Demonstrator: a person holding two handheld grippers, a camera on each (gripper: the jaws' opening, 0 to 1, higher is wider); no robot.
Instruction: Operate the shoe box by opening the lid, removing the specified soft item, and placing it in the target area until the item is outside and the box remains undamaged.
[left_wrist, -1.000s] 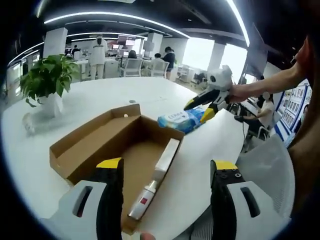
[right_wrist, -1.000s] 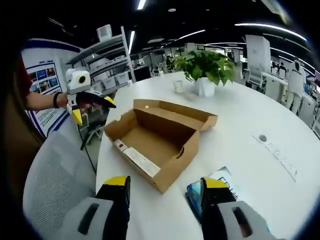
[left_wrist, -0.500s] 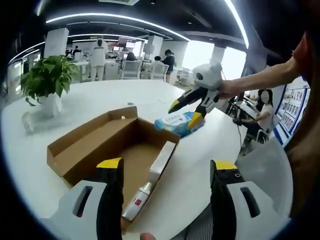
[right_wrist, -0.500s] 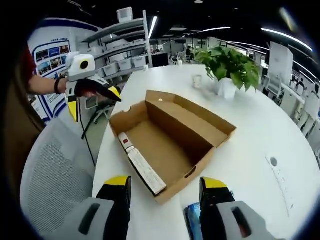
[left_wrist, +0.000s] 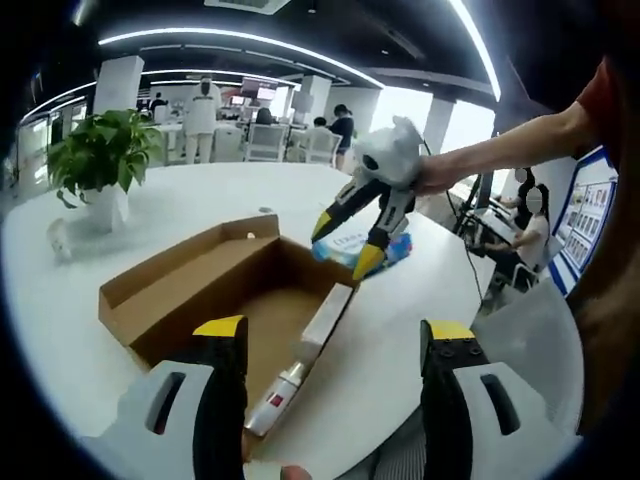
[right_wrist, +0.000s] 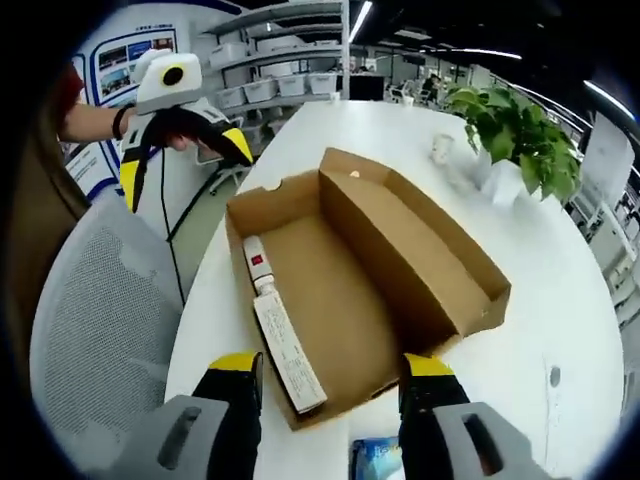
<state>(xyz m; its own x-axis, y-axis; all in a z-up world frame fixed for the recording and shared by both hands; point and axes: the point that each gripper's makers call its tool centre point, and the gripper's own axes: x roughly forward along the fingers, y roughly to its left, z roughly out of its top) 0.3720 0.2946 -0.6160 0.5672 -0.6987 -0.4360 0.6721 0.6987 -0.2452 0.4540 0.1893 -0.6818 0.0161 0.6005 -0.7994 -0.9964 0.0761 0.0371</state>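
Note:
The brown shoe box (left_wrist: 185, 285) lies open on the white table, lid folded back. A long white carton with a tube (left_wrist: 305, 350) rests along one inner wall. The blue soft pack (left_wrist: 345, 243) lies on the table just past the box. My right gripper (left_wrist: 343, 248) hangs open above the box's far corner, in front of the pack, holding nothing. My left gripper (left_wrist: 335, 330) stands open near the box's front end. In the right gripper view the box (right_wrist: 420, 260) sits below my right gripper (right_wrist: 332, 365), the blue pack (right_wrist: 378, 462) peeks between its jaws, and the left gripper (right_wrist: 185, 165) is open at upper left.
A potted plant (left_wrist: 95, 155) and a small cup (right_wrist: 440, 150) stand beyond the box on the table. A grey mesh chair (right_wrist: 100, 330) sits at the table edge by the left gripper. People and desks fill the office behind.
The right gripper has moved off the blue pack and swung over the open box, still open. The pack stays on the table. The left gripper has barely moved.

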